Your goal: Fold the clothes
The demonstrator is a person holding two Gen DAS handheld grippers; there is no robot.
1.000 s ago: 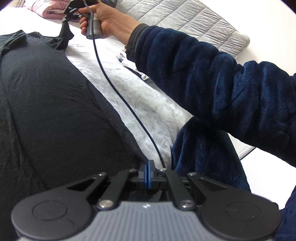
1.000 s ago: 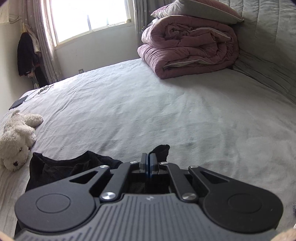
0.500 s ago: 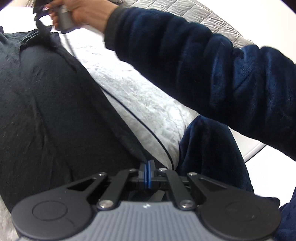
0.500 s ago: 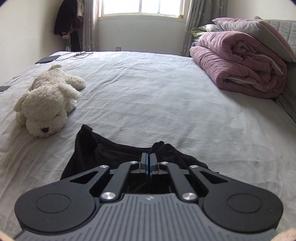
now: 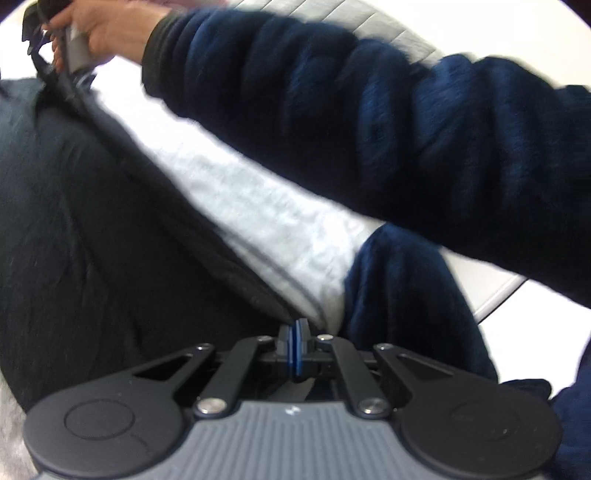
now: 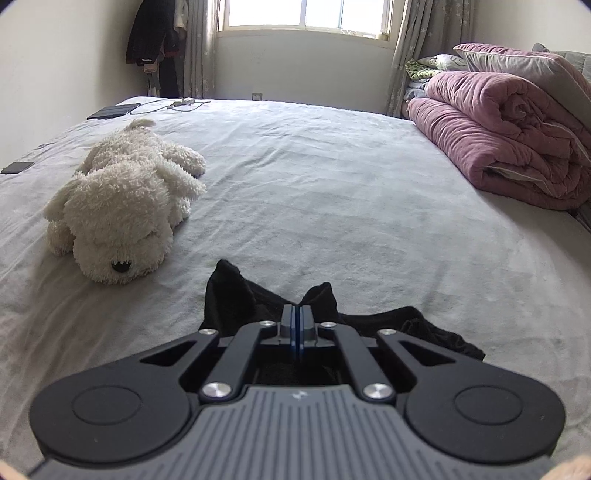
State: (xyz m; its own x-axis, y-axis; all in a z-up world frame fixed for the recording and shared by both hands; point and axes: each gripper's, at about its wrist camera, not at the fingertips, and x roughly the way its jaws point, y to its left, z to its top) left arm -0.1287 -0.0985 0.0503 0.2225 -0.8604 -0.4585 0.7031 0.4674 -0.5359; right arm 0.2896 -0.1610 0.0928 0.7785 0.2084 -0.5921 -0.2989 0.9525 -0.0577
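A black garment (image 5: 92, 221) lies spread over the pale bed sheet (image 5: 258, 206). My left gripper (image 5: 295, 326) is shut on its near edge, where the hem runs up to the fingertips. At the top left of the left wrist view a person's hand (image 5: 99, 26) in a dark blue sleeve (image 5: 369, 122) holds the other gripper at the garment's far corner. In the right wrist view my right gripper (image 6: 296, 310) is shut on the black garment (image 6: 229, 295), with cloth bunched up on both sides of the fingertips, low over the sheet (image 6: 332, 184).
A white plush dog (image 6: 122, 199) lies on the bed just left of the held cloth. A folded pink quilt (image 6: 517, 136) with pillows stands at the right. A dark tablet (image 6: 114, 110) and cables lie at the bed's far left edge.
The right gripper has swung left with the garment's corner, so the plush dog is now close and the quilt is off to the right. The left gripper has stayed shut on the hem.
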